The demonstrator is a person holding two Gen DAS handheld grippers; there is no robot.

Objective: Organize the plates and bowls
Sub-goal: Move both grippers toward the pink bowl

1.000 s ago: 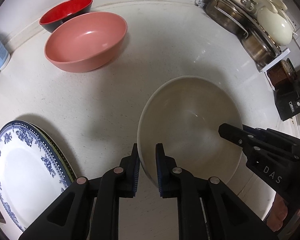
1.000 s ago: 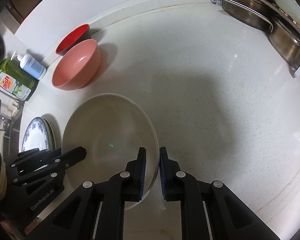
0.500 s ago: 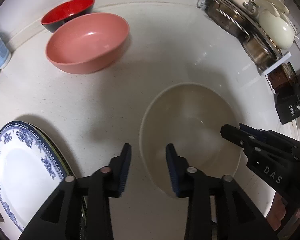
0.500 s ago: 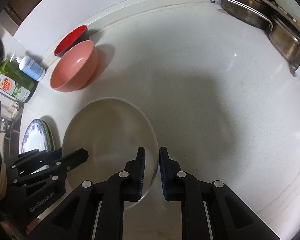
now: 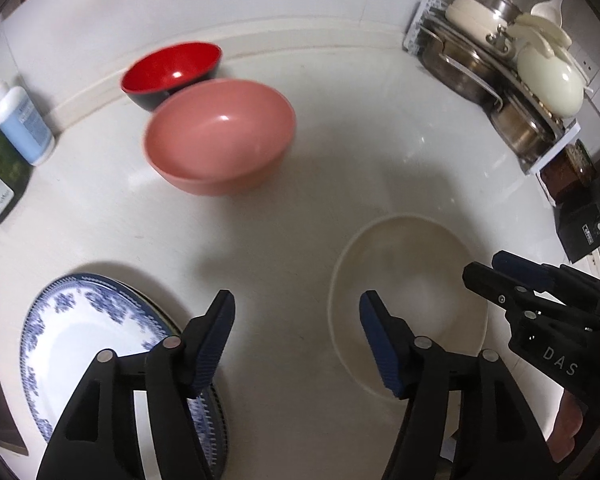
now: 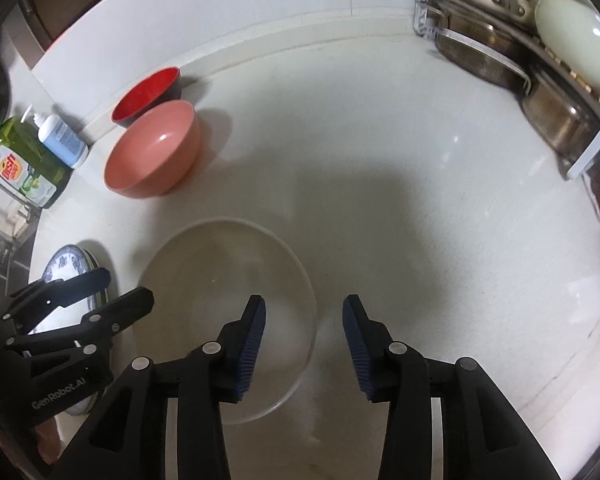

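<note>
Pale speckled stone countertop (image 6: pixel 400 208), seen over the spread right gripper (image 6: pixel 304 340).
A wide shallow cream bowl (image 6: pixel 220 280) is set beside the left gripper (image 6: pixel 100 292); a salmon-pink bowl (image 6: pixel 152 152), red-lined black bowl (image 6: pixel 146 94) and blue-patterned plates (image 6: pixel 66 264) are placed leftward.

A pale speckled worktop (image 6: pixel 400 184) meets a white wall (image 6: pixel 260 8) along a raised curved lip. A rack of steel pans (image 5: pixel 496 92) fills the far right corner; soap bottles (image 6: pixel 40 152) stand left, beside what may be a sink.
</note>
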